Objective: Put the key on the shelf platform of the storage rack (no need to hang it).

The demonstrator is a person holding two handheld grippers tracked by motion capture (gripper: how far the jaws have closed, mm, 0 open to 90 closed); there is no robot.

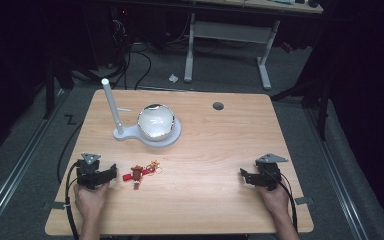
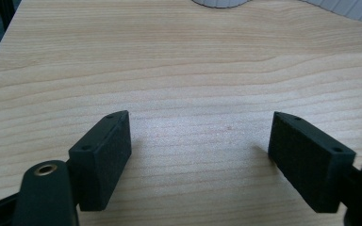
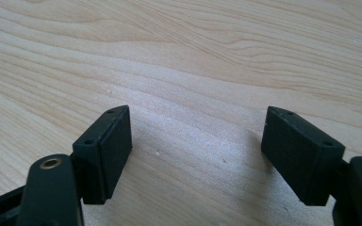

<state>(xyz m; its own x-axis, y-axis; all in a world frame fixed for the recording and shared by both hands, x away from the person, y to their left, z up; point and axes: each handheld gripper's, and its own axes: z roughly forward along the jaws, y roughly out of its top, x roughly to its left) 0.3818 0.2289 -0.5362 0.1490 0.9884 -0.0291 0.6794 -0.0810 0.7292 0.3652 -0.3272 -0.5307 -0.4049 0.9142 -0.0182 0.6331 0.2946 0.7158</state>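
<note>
Work in hand looks like picking up the small red and gold charm [image 1: 141, 173] lying on the wooden table [image 1: 205, 200], just to the right of the left gripper [image 1: 113, 172]. That gripper sits nearly against the charm, jaws spread wide with nothing between them, only bare wood in its own view [image 2: 198, 141]. If I were doing this I'd turn the gripper toward the charm first, since it seems to point a bit past it, then come in low so the pads straddle the red body rather than the loose tassel bits, and close slowly so it doesn't skid away. The right gripper [image 1: 244, 175] is well apart from the charm, off to the right, also spread and empty [image 3: 195, 136]. Both hands rest low near the table's near edge, forearms coming in from below, grippers held roughly level and angled inward. Beyond the charm stands a white stand [image 1: 125, 133] with a post and a shiny ball [image 1: 155, 121].
</note>
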